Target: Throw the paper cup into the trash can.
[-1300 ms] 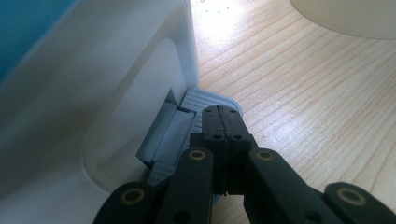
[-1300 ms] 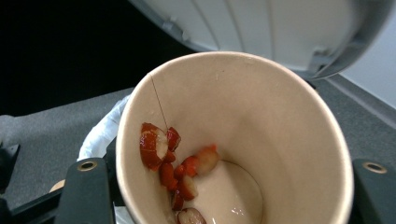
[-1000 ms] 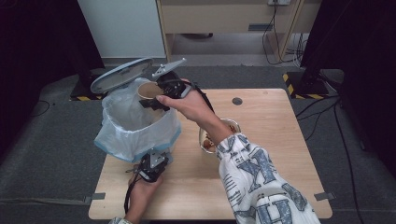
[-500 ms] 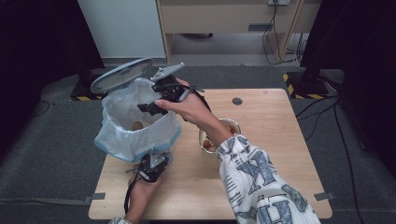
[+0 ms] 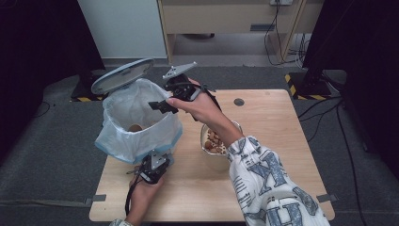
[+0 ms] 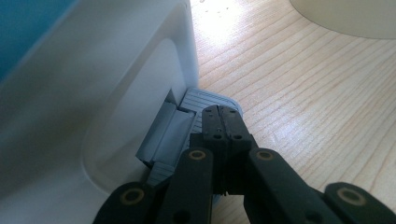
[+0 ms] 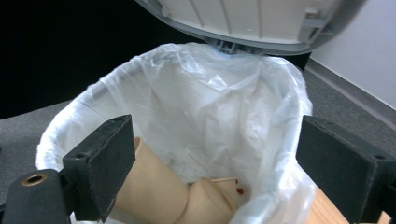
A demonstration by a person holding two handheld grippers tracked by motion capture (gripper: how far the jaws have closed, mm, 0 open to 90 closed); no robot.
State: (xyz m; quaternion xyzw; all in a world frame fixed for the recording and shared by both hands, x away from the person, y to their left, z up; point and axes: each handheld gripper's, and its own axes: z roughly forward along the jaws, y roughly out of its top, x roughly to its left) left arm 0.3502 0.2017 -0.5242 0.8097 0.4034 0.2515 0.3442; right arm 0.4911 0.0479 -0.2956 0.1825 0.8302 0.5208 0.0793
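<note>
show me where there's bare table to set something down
Bare wood runs right of the bowl out to the table edge, around the dark round hole, and along the near edge. The left side is crowded: the lined bin, the left hand-held gripper on its pedal, the right hand-held gripper above.

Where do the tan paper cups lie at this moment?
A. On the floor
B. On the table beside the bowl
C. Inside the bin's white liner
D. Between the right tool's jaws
C: in the right gripper view the paper cups lie at the bottom of the liner, beyond the right tool, whose open jaws hold nothing.
</note>
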